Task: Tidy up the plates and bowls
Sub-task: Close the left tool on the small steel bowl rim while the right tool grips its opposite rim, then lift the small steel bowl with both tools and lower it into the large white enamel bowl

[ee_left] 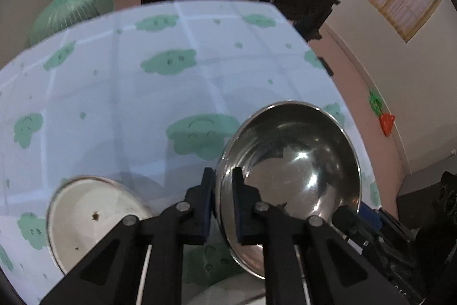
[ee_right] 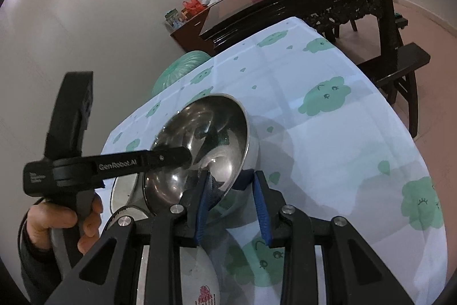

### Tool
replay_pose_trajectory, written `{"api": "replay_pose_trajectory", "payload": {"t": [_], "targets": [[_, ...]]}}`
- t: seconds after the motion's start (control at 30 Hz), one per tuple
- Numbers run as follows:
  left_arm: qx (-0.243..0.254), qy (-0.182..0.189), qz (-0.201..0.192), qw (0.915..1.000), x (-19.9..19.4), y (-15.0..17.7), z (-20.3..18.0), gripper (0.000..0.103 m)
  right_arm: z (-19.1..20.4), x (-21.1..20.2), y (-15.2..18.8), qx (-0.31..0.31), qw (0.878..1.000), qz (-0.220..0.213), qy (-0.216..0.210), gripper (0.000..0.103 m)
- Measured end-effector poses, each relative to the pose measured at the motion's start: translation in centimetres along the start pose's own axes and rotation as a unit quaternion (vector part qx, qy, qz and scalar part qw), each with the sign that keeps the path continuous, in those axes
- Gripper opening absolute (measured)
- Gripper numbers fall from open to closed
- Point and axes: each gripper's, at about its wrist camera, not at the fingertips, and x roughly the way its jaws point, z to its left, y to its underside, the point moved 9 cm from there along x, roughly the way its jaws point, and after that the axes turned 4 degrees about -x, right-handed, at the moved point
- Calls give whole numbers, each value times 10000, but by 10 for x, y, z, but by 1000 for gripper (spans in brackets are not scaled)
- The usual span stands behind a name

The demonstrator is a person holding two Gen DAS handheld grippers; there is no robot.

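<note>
Steel bowl (ee_left: pixel 288 179) hangs tilted above the tablecloth (ee_left: pixel 142 105), likely for stacking; left gripper (ee_left: pixel 223 185) pinches its rim; right gripper (ee_right: pixel 231 185), jaws half-parted, straddles the opposite wall.

one steel bowl (ee_left: pixel 288 176) at five o'clock, one white plate (ee_left: pixel 91 222) at seven o'clock and a second white dish (ee_right: pixel 197 276) with a red print, all on one tabletop (ee_left: pixel 142 93).

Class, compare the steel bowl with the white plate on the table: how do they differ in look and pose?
The steel bowl is deep, shiny and tipped up, its rim clamped by tongs; the white plate is shallow, matt, speckled and ungripped beside it. Both are round with metal rims, over the cloud-print cloth.
</note>
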Motion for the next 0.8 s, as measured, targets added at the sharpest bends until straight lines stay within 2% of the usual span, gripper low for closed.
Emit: {"api": "replay_pose_trajectory", "payload": {"t": [0.1, 0.3, 0.5, 0.67, 0.8], "targets": [[0, 123, -196, 9997, -21, 0, -5, 9, 6, -13, -6, -84, 9997, -213, -30, 27], [202, 152, -620, 9978, -70, 6, -23, 14, 33, -62, -21, -484, 9957, -793, 24, 27], [160, 155, -915, 9956, -106, 11, -26, 14, 54, -99, -29, -452, 9916, -1149, -382, 27], [287, -135, -1070, 9938, -126, 26, -19, 14, 69, -111, -22, -378, 9921, -920, -765, 27], [268, -336, -960, 9945, -126, 51, -5, 14, 81, -112, 1, -336, 9943, -463, -896, 27]]}}
